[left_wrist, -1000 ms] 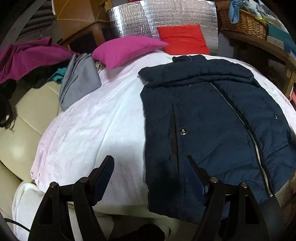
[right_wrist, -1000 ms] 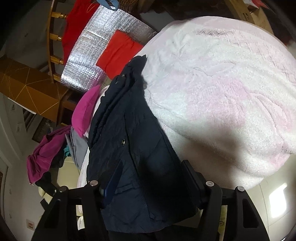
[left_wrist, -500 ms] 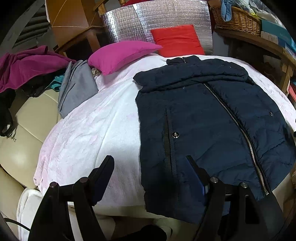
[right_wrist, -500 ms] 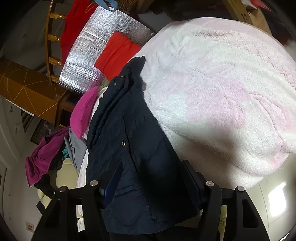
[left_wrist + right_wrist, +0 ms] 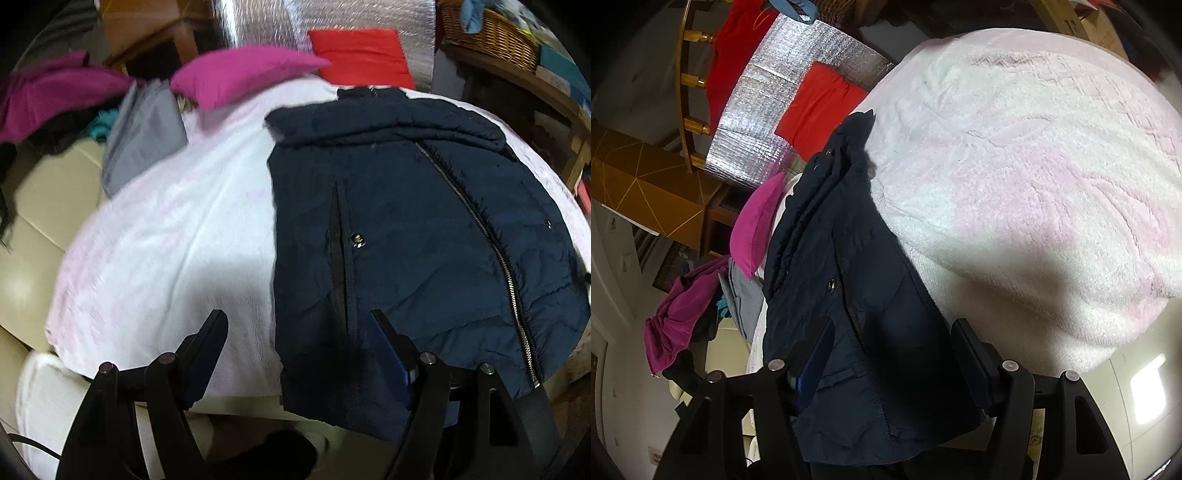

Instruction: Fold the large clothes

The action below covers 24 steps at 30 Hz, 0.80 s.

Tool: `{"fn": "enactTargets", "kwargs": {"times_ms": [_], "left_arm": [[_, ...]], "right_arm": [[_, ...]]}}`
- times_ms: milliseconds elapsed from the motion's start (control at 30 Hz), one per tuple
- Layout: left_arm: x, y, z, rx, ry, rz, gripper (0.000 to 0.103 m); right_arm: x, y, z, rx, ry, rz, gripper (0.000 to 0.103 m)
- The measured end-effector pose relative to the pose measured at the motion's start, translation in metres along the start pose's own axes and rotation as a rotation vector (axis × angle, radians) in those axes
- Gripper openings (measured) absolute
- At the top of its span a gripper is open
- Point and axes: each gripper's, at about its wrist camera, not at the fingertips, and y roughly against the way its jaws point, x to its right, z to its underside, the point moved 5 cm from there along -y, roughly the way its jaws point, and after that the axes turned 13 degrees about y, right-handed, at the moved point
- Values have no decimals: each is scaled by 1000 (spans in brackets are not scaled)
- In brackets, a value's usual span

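A dark navy padded jacket [image 5: 413,229] lies flat on a white and pink fleece blanket [image 5: 177,236], zip up, collar at the far end, hem hanging over the near edge. My left gripper [image 5: 299,332] is open, hovering over the jacket's near left hem corner without touching it. In the right wrist view the jacket [image 5: 846,280] is seen edge-on beside the blanket [image 5: 1034,177]. My right gripper [image 5: 894,343] is open, its jaws on either side of the jacket's near hem; contact is unclear.
A magenta pillow [image 5: 240,74], a red cushion [image 5: 362,55] and a silver foil panel [image 5: 332,14] lie at the far end. Folded grey clothing [image 5: 144,136] and magenta clothes [image 5: 48,99] lie left on a cream sofa [image 5: 33,221]. A wicker basket [image 5: 487,29] stands far right.
The left view has shifted: the jacket and bed sit slightly lower and more central, with motion blur. The right gripper view barely changed. Both grippers stayed open.
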Motion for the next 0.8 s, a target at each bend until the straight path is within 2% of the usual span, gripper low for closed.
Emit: {"fn": "enactTargets", "kwargs": {"times_ms": [133,233,333,500,600,667,733,800], "left_arm": [[-18,-13,-8,-39,86,20,78],[-25,-15,-15,-33,113,54,78],[-33,-26,-22,-60,145,80,78],[-46,-44,-19,-84,246,204,78],[-45,-51,-13,-104,227,206,78],[-41,-51,-9,-117,219,235,77],[-38,-52,-6,-124,216,261,72],[-37,-53,-2,-145,227,301,50]], "right_arm": [[5,-2,-1,-4,-11,13,74],[6,-5,-3,-12,-13,5,74],[2,-11,-6,-26,13,24,74],[-2,-23,-8,-37,36,49,74],[-3,-30,-4,-44,43,59,74],[-7,-32,-2,-35,54,59,75],[-12,-34,1,-43,60,34,75],[-23,-33,5,-53,92,-4,73]]}}
